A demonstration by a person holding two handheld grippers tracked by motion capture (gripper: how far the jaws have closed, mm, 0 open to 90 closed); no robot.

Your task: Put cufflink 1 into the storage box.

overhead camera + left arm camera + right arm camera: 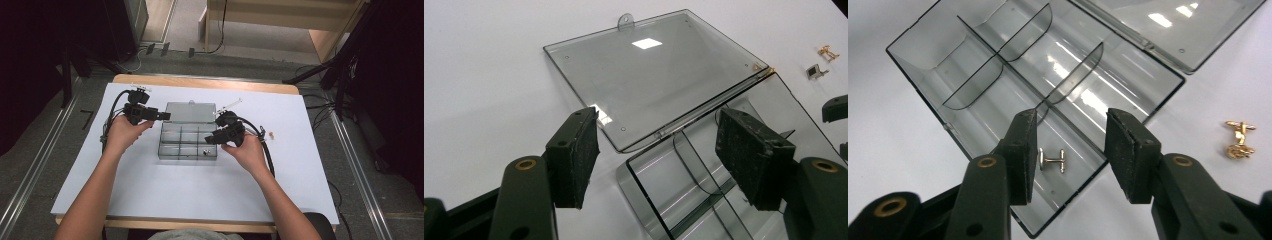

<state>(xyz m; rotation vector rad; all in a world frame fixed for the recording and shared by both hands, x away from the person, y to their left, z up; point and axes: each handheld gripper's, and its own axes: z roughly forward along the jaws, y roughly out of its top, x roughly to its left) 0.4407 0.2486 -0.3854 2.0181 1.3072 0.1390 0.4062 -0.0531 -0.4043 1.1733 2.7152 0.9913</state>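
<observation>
Inside clear organizer box [973, 80]: silver cufflink [1052, 160].

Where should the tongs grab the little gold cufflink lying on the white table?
Probably by the thin post in its middle. The gold cufflink lies on its side on the white table, right of the clear box, so its post is bare between the knot end and the bar end. Come straight down from above with the right tongs, jaws on either side of the post.

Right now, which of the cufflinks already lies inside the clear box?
The silver cufflink, lying in the box compartment just beyond the right gripper. The gold cufflink lies outside on the white table.
</observation>
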